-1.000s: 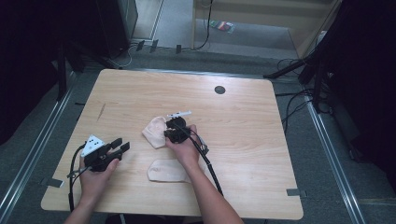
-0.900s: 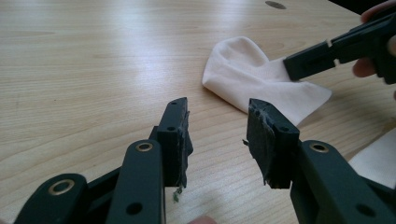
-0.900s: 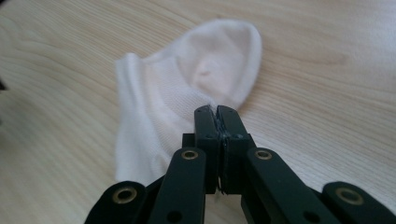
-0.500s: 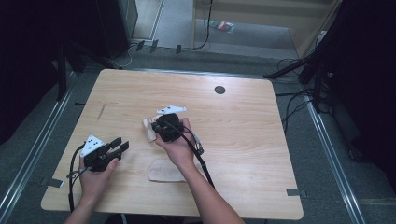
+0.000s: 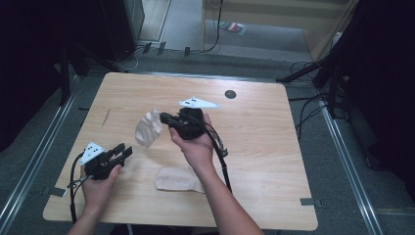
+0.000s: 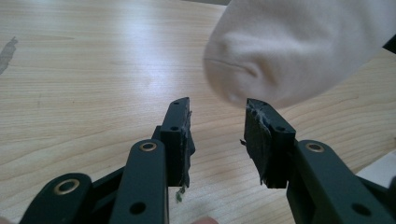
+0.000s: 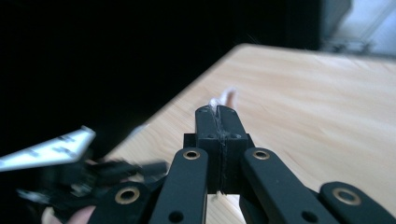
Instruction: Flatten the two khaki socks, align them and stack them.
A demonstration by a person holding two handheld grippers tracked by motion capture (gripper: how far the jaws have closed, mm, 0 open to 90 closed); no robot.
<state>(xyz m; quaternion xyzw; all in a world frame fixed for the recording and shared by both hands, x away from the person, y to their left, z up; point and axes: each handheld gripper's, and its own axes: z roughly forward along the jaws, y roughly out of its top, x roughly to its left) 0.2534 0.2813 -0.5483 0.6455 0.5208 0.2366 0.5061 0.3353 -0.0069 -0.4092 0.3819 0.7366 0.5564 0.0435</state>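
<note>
Right gripper (image 5: 166, 119), jaws pinching the white sock (image 5: 148, 129), has lifted it off the surface (image 5: 274, 147); left gripper (image 5: 122, 152) waits, jaws spread. Second sock (image 5: 177, 179) remains flat.

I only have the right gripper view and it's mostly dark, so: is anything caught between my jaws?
Observer: Yes. In the high view the right gripper holds a pale sock hanging above the table.
Operator: And the left gripper?
Observer: The left gripper is open, near the table's left front.
Operator: How close is it to the sock?
Observer: In the left gripper view the sock's toe hangs just beyond its open jaws.
</note>
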